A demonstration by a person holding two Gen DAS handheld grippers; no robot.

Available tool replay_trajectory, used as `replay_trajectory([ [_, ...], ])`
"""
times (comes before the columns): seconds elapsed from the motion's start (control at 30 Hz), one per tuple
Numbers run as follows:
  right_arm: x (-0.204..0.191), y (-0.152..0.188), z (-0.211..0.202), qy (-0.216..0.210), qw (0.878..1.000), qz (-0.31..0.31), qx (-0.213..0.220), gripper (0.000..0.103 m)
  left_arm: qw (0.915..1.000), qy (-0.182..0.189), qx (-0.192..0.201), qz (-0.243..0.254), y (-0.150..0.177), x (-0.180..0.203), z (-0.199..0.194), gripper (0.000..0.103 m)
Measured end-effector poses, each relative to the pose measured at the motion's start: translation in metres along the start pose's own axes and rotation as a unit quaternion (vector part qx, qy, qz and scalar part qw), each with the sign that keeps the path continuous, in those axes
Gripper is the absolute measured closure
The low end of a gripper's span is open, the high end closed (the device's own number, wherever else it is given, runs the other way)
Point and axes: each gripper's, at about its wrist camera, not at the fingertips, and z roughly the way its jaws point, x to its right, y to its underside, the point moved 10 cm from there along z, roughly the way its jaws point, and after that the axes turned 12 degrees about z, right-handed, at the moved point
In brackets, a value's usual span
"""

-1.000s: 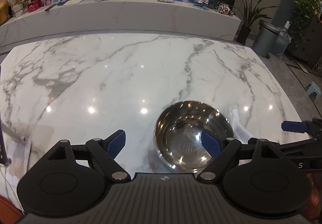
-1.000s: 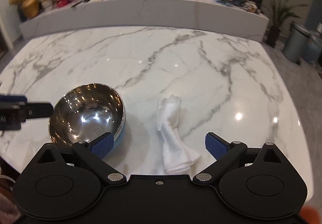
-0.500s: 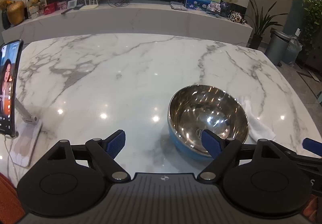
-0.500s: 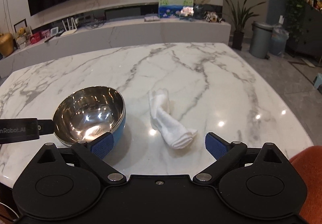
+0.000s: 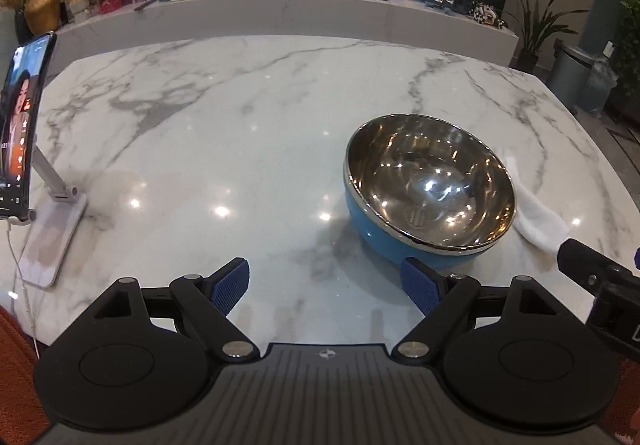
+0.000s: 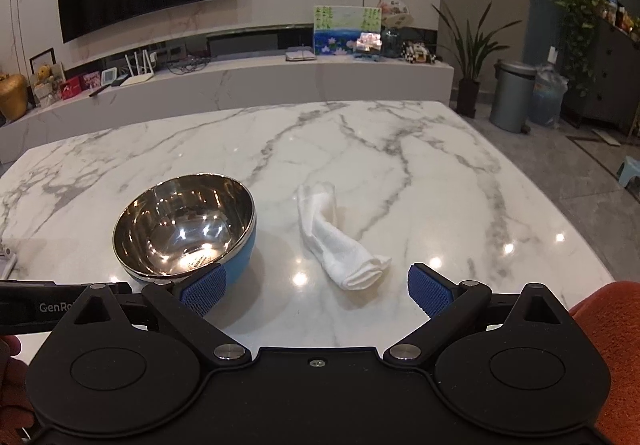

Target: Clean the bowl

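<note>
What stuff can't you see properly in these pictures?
- White cloth: left wrist view, the bowl hides its left part.
- Phone: left wrist view, cut off by the left edge.
- Bowl's near rim: right wrist view, behind a blue pad of the right tongs.

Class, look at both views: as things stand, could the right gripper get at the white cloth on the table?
Probably yes. The right gripper is open and empty, and the cloth lies just ahead between its fingers, with nothing between. The bowl stands apart to the left.
</note>
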Motion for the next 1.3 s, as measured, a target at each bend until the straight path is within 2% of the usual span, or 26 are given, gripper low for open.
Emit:
replay_trajectory([
  [0.2, 0.000, 0.001, 0.001, 0.003, 1.000, 0.004, 0.000, 0.006, 0.9999, -0.010, -0.007, 0.005, 0.002, 0.000, 0.002, 0.020],
  [0.33, 0.000, 0.002, 0.000, 0.005, 1.000, 0.003, 0.002, 0.006, 0.9996, 0.016, -0.011, 0.018, 0.003, 0.009, 0.003, 0.020],
  [0.53, 0.000, 0.001, -0.003, 0.011, 1.000, 0.002, 0.015, 0.006, 0.9995, -0.003, -0.003, 0.030, 0.000, 0.012, -0.001, 0.020],
  [0.9, -0.004, 0.002, -0.007, 0.008, 1.000, -0.002, 0.022, 0.006, 0.9990, 0.011, -0.004, 0.043, 0.001, 0.019, -0.002, 0.020],
  [1.3, -0.001, 0.002, -0.009, 0.010, 1.000, 0.007, 0.024, 0.006, 0.9987, 0.011, -0.001, 0.050, -0.001, 0.021, -0.004, 0.020],
])
